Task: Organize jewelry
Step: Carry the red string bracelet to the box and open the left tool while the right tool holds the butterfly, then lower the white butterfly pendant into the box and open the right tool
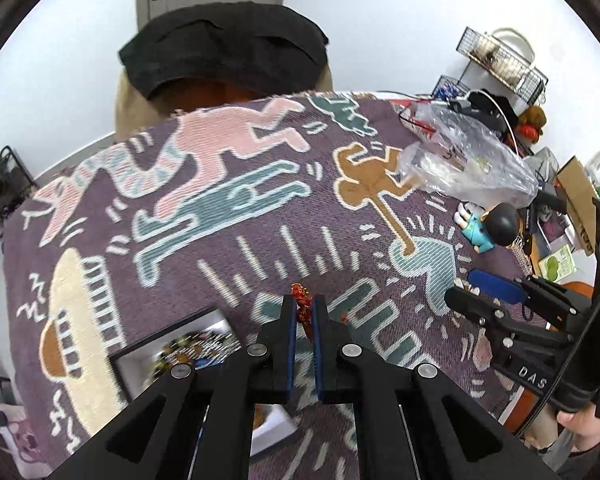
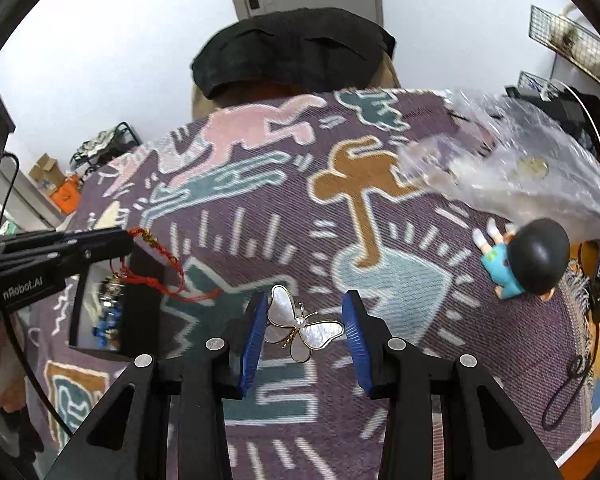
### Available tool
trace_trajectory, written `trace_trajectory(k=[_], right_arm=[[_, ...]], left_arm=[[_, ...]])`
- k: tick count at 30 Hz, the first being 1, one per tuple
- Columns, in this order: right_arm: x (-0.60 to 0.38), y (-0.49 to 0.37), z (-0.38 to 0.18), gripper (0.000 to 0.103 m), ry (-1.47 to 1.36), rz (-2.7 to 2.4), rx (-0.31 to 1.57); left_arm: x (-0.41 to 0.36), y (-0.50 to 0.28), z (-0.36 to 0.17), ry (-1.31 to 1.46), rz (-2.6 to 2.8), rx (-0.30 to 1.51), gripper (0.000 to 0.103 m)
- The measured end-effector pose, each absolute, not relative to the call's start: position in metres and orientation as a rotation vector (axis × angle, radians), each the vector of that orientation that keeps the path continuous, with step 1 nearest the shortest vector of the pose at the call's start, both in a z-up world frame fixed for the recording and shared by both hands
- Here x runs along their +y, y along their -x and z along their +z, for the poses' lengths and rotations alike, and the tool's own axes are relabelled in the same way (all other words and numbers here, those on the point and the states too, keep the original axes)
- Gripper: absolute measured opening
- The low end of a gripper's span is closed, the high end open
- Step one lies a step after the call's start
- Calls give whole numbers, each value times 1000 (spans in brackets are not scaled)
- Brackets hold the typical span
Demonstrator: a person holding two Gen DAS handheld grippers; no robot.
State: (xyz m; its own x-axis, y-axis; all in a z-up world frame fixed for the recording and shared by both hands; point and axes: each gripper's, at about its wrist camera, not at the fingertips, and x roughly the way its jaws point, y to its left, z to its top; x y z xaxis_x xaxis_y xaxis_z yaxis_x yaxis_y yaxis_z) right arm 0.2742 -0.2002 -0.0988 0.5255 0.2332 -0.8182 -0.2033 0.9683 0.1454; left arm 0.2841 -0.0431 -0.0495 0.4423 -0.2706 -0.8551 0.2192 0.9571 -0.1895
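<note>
My left gripper point(image 1: 303, 312) is shut on a red cord bracelet point(image 1: 302, 305), which hangs above the patterned cloth. In the right wrist view the left gripper point(image 2: 126, 240) comes in from the left, and the red cord bracelet point(image 2: 160, 268) dangles from it in a loop over an open black jewelry box point(image 2: 144, 308). The jewelry box point(image 1: 158, 338) lies just left of my left fingers, with several small pieces inside. My right gripper point(image 2: 305, 330) is shut on a pearly white butterfly brooch point(image 2: 300, 328), both pads against its wings. The right gripper point(image 1: 464, 294) is also at the right edge of the left wrist view.
A purple woven cloth point(image 1: 260, 208) with cartoon figures covers the table. At the right lie a crumpled clear plastic bag point(image 2: 512, 168) and a figurine point(image 2: 532, 256) with black hair and a teal top. A black-draped chair point(image 1: 224, 48) stands behind the table; wire racks and clutter are at far right.
</note>
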Motion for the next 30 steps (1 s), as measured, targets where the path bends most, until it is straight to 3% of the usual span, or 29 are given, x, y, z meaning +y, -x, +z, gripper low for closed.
trace_trajectory(k=[17,22,25,27,29,30], right_arm=[[-112,-256,-74,39,67,357,942],[-94,-252,-69,39,96,369,936],[-85,-249,-65,39,107,381,930],[-78,-246,-61,39,115,393,923],[-71,-246,-59,39,117,416,921],[-66,-246,-59,39,116,429,923]], left_arm=[[39,-239,-66,153,-208,1060,7],[50,-238,-76,211,-228,1100,13],[62,-234,-74,248,-209,1080,25],[72,-228,-69,272,-207,1047,49],[82,-223,-64,282,-195,1014,66],[88,-219,-62,284,-181,994,68]])
